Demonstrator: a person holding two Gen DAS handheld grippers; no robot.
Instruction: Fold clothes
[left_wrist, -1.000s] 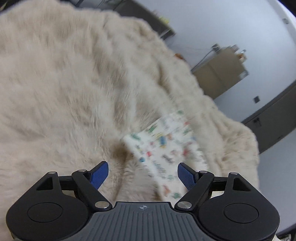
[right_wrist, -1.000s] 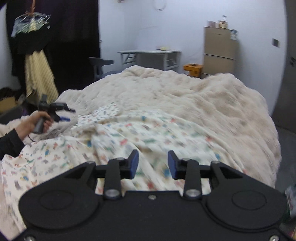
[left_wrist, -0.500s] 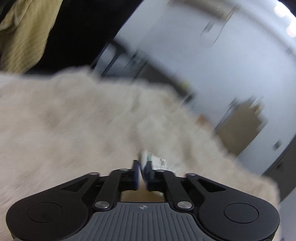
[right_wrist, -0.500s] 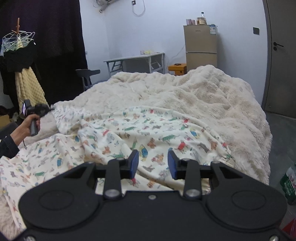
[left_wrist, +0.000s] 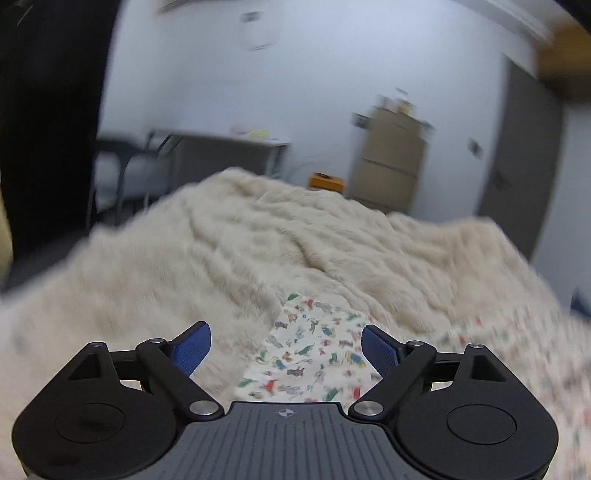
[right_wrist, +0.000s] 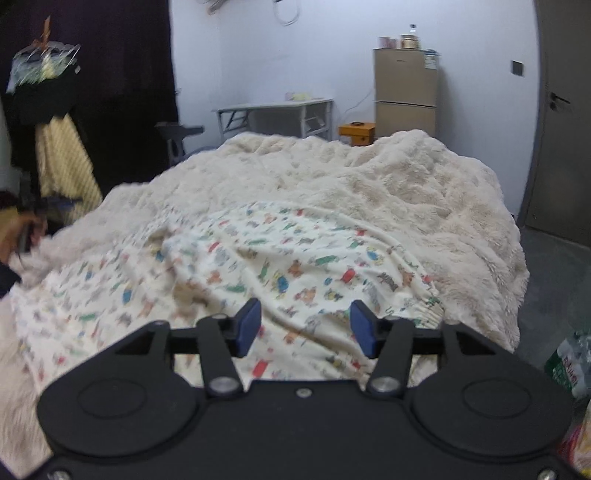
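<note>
A cream garment printed with small colourful animals (right_wrist: 258, 266) lies rumpled across a fluffy beige blanket (right_wrist: 406, 192) on a bed. My right gripper (right_wrist: 306, 321) hovers over its near elasticated edge. Its jaws are opening and the blue pads do not press the cloth. In the left wrist view a flat corner of the same garment (left_wrist: 306, 354) lies on the blanket (left_wrist: 240, 240) below my left gripper (left_wrist: 284, 332). Those jaws are opening wide with nothing pinched between them. A person's hand (right_wrist: 14, 232) shows blurred at the far left edge.
Beyond the bed stand a tan fridge (right_wrist: 405, 88), a grey table (right_wrist: 273, 110), an orange box (right_wrist: 356, 133) and a dark chair (right_wrist: 179, 136). A rack with a hanging yellow cloth (right_wrist: 62, 162) is at the left, a grey door (right_wrist: 561, 122) at the right, a green-labelled bottle (right_wrist: 569, 365) on the floor.
The left gripper pinched the garment's corner, rose and rolled level, then spread its jaws, leaving the corner flat on the blanket. The right gripper's jaws widened and the garment shifted under it.
</note>
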